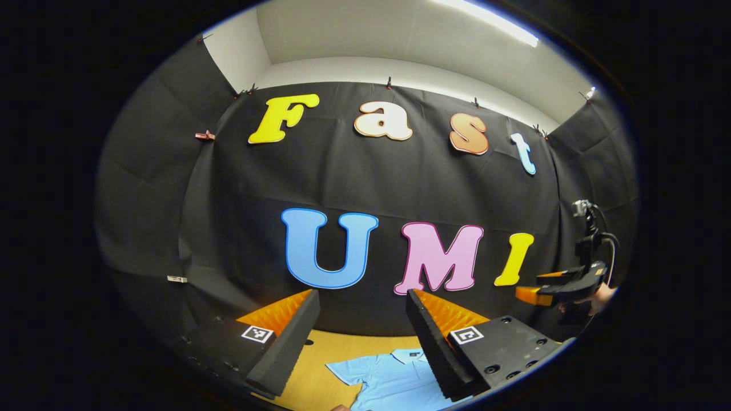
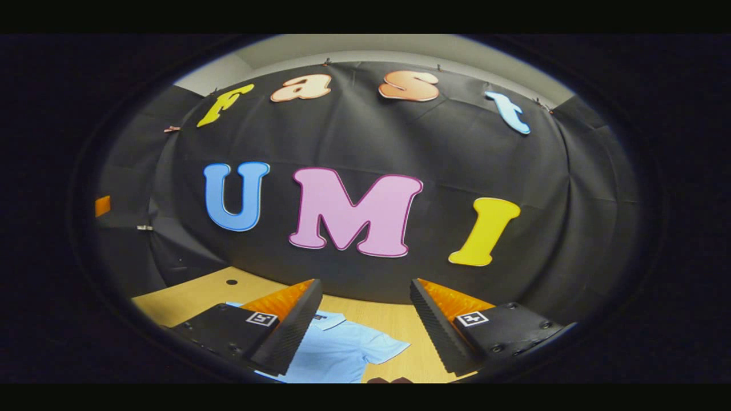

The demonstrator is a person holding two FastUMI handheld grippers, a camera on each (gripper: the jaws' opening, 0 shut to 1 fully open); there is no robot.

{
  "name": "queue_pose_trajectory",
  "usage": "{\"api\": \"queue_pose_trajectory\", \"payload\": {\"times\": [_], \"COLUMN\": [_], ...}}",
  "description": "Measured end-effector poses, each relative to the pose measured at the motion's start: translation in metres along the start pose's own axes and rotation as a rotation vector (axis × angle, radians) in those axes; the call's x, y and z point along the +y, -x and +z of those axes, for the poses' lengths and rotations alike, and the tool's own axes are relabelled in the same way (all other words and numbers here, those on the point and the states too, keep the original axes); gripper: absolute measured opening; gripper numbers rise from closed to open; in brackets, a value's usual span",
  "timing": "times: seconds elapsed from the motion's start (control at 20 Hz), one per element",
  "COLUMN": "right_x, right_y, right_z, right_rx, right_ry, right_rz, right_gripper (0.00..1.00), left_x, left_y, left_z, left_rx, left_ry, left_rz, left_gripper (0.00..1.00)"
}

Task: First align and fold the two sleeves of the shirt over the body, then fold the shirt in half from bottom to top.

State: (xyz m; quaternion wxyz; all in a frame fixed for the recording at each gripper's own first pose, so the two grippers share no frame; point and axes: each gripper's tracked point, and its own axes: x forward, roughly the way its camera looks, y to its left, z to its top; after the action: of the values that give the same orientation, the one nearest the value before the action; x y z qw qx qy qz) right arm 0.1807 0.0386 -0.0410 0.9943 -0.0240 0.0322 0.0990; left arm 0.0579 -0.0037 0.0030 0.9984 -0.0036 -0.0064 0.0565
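A light blue polo shirt (image 1: 388,379) lies flat on the wooden table (image 1: 320,357), collar toward the wall, one short sleeve spread out to its left. My left gripper (image 1: 361,305) hovers above it, open, nothing between its fingers. In the right gripper view the same shirt (image 2: 337,351) lies below with a sleeve (image 2: 385,348) pointing right. My right gripper (image 2: 365,294) is open and empty, raised over the table (image 2: 188,297). The right gripper (image 1: 528,294) also shows far off at the right of the left gripper view, held by a hand (image 1: 599,297).
The black cloth wall (image 1: 365,188) stands close behind the table. A small round hole (image 2: 231,282) marks the tabletop at the left. A dark object (image 2: 388,379) peeks in at the lower edge of the right gripper view.
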Motion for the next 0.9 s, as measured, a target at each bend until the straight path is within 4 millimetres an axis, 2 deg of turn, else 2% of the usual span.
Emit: {"api": "queue_pose_trajectory", "payload": {"times": [0.2,0.4,0.55,0.7,0.8,0.85,0.9], "right_x": [-0.014,-0.029,-0.043,-0.064,-0.077,-0.081,-0.084], "right_y": [-0.047,-0.092,-0.123,-0.142,-0.151,-0.154,-0.16], "right_z": [-0.029,-0.076,-0.131,-0.188,-0.233,-0.252,-0.273], "right_rx": [0.053,0.139,0.253,0.398,0.503,0.556,0.601], "right_ry": [-0.009,-0.024,-0.07,-0.157,-0.218,-0.244,-0.269], "right_rz": [0.032,0.06,0.095,0.098,0.087,0.08,0.079], "right_gripper": [0.97,0.97,0.97,0.97,0.98,0.93,0.98], "left_x": [-0.008,-0.01,-0.022,-0.035,-0.042,-0.048,-0.051], "left_y": [-0.013,-0.021,-0.025,-0.035,-0.045,-0.05,-0.051], "left_z": [-0.005,-0.016,-0.021,-0.04,-0.05,-0.054,-0.059], "left_rx": [0.0,0.038,0.039,0.083,0.111,0.123,0.133], "left_ry": [0.008,-0.025,-0.009,-0.024,-0.027,-0.016,-0.001], "left_rz": [0.049,0.098,0.102,0.09,0.09,0.086,0.086], "left_gripper": [0.97,0.97,0.96,0.96,0.97,0.97,0.97]}}
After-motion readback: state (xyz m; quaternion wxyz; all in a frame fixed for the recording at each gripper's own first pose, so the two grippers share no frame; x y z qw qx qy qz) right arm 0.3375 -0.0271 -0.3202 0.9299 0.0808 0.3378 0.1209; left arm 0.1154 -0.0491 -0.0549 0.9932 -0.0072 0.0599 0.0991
